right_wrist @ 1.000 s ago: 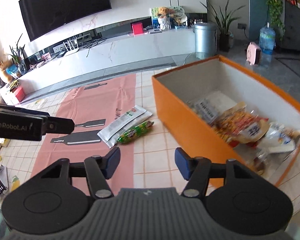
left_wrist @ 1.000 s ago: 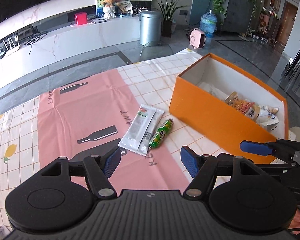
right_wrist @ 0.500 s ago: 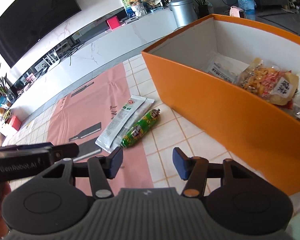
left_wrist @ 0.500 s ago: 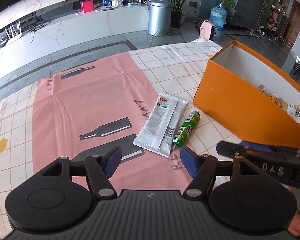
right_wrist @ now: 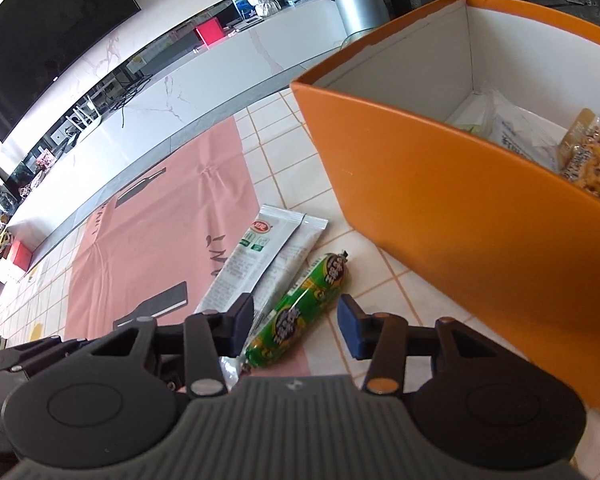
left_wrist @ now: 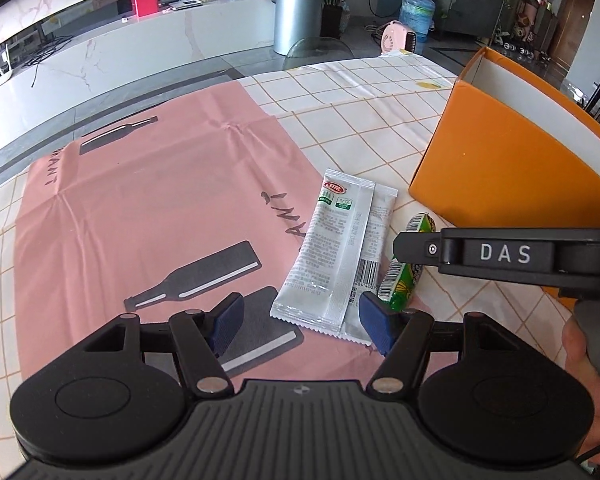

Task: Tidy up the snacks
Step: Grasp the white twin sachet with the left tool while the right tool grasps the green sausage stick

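Sausage (right_wrist: 300, 310) between spread fingers of right gripper (right_wrist: 296, 326)

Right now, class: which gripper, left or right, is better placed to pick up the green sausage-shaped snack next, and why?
Right. The right gripper is open with the green sausage-shaped snack lying between its fingers. The left gripper is open over the two flat silver sachets, with the sausage off to its right side.

The left gripper (left_wrist: 300, 322) hangs with jaws spread over the desk (left_wrist: 340, 92), its tips at the near end of two white sachets (left_wrist: 332, 252). A green sausage (left_wrist: 404, 276) lies right of them, under the right gripper (left_wrist: 404, 246). An orange box (left_wrist: 512, 172) stands far right.
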`<state>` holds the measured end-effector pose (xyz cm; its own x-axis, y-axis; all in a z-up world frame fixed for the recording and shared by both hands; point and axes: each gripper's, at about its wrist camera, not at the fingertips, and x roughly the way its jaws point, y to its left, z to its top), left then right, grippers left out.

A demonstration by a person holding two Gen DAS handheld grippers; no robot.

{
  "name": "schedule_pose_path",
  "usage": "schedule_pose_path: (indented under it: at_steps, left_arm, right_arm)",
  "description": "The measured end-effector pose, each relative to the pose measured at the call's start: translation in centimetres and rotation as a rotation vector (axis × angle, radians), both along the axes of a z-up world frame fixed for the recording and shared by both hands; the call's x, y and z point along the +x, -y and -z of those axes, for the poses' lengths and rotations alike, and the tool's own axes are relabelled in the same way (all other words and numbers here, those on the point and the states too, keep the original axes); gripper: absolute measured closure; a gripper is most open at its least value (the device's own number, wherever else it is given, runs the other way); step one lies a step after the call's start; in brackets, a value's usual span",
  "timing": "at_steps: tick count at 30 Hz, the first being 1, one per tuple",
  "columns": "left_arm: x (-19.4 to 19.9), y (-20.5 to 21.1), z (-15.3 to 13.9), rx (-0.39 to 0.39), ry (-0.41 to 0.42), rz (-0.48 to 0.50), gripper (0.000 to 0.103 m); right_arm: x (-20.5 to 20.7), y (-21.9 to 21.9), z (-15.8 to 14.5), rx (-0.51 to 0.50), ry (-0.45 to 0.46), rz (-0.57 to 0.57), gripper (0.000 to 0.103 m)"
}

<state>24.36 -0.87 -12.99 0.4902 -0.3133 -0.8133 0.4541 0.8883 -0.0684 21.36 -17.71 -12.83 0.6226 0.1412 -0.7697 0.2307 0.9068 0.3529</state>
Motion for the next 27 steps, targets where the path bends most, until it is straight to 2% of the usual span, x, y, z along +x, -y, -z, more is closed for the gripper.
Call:
schedule_pose_path:
  at_steps: [4, 7, 10, 14, 18, 25, 27]
  left_arm:
    - [0.6, 0.2, 0.5, -0.011, -0.002, 0.007, 0.025]
    - [0.8, 0.4, 0.7, -0.014, 0.0, 0.013, 0.025]
    - [1.0, 0.6, 0.9, -0.02, -0.003, 0.025, 0.025]
    - [1.0, 2.0, 1.4, -0.001, 0.006, 0.094, 0.023]
    - [0.8, 3.6, 1.9, 0.076, 0.071, 0.146, 0.019]
    - [2.4, 4.4, 2.4, 0.041, 0.088, 0.178, 0.015]
    - [2.7, 4.5, 2.5, 0.032, 0.098, 0.18, 0.015]
  right_arm:
    - [1.0, 0.2, 1.0, 0.003, -0.015, -0.021, 0.069]
    - [1.2, 0.1, 1.1, 0.002, -0.003, -0.055, 0.072]
    - [0.9, -0.1, 0.8, -0.045, -0.008, -0.101, 0.074]
    - [0.4, 0.3, 0.3, -0.165, -0.036, -0.125, 0.075]
    - [-0.1, 1.4, 0.3, -0.153, -0.048, -0.168, 0.075]
    - [-0.5, 2.7, 0.8, -0.109, -0.045, -0.175, 0.075]
    - [-0.6, 2.9, 1.0, -0.103, -0.042, -0.175, 0.079]
